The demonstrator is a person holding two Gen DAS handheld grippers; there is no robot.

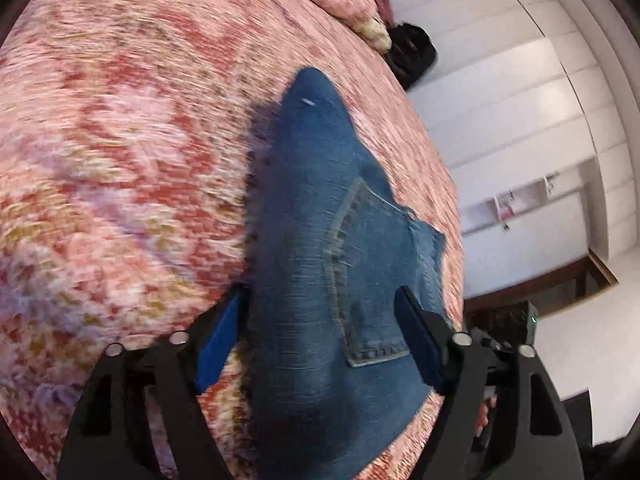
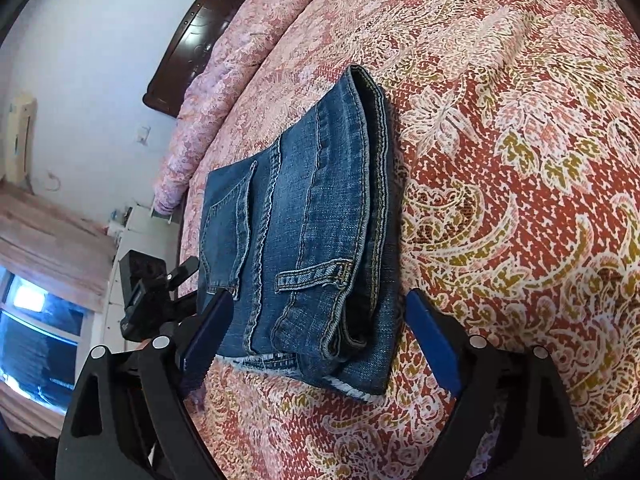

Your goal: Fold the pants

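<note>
Blue jeans lie folded into a thick stack on the red and pink patterned bedspread. A back pocket and a belt loop face up. My right gripper is open, its blue pads standing either side of the stack's near end. The left wrist view is blurred by motion. There the jeans run away from me, pocket up, and my left gripper is open over their near end. Its left pad is clear of the denim, and its right pad is at the denim's edge.
Pillows in the same pattern lie along a dark wooden headboard. The bed's edge runs close beside the jeans, with a white wardrobe wall and a black bag past it. A window is low on the left.
</note>
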